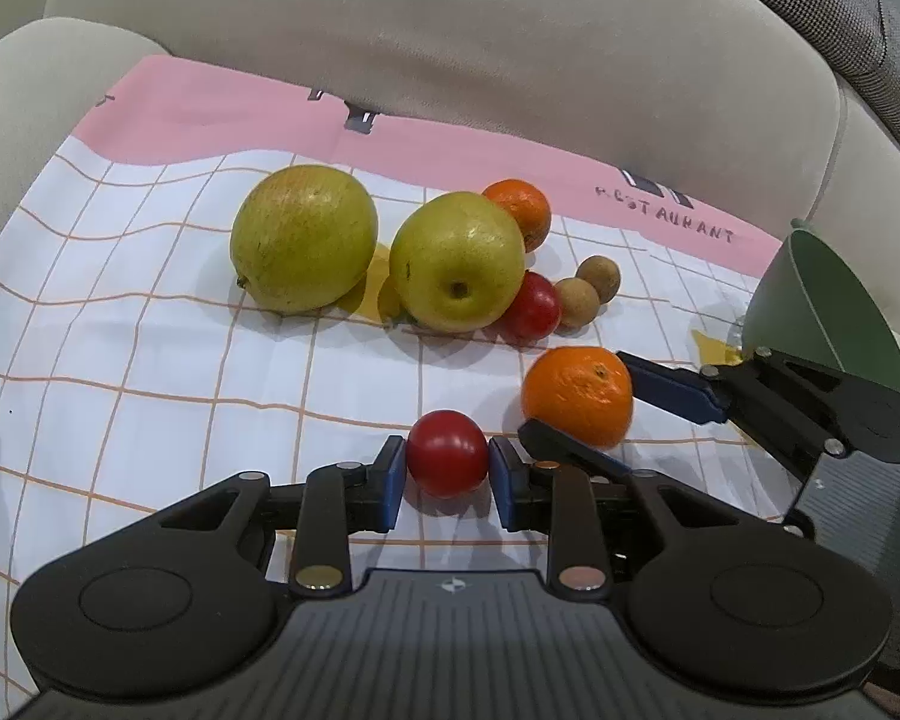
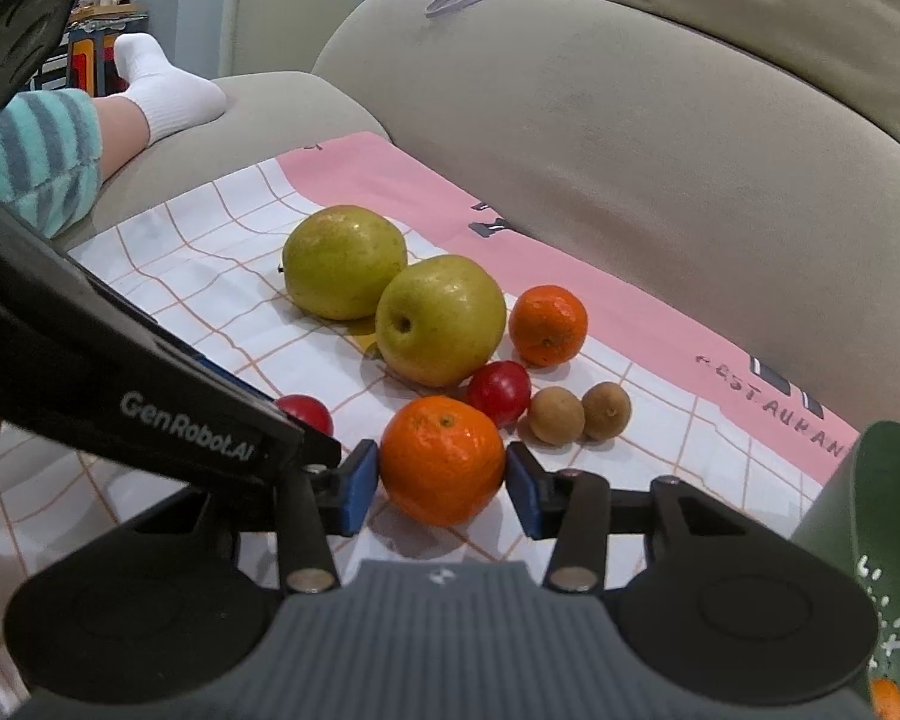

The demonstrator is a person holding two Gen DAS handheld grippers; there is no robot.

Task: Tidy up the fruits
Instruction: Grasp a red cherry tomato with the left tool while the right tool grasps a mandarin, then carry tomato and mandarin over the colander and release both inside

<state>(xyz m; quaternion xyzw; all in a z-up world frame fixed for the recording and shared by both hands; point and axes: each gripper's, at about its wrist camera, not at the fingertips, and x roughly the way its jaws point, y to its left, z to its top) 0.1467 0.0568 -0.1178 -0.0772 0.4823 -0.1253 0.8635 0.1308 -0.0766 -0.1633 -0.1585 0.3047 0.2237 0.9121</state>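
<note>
Fruit lies on a checked cloth point(image 1: 150, 360) on a sofa seat. My left gripper point(image 1: 447, 474) is shut on a small red fruit point(image 1: 447, 453), which also shows in the right wrist view point(image 2: 306, 411). My right gripper point(image 2: 441, 483) is shut on an orange point(image 2: 442, 459), which also shows in the left wrist view point(image 1: 577, 393). Behind lie two green pears point(image 1: 303, 237) point(image 1: 456, 261), a second orange point(image 1: 519, 210), another red fruit point(image 1: 531, 306) and two small brown fruits point(image 1: 577, 300) point(image 1: 599, 277).
A green container point(image 1: 828, 306) stands at the right edge of the cloth; it also shows in the right wrist view point(image 2: 870, 516). The beige sofa back point(image 1: 480, 42) rises right behind the fruit. A person's leg in a white sock point(image 2: 162, 90) rests at the far left.
</note>
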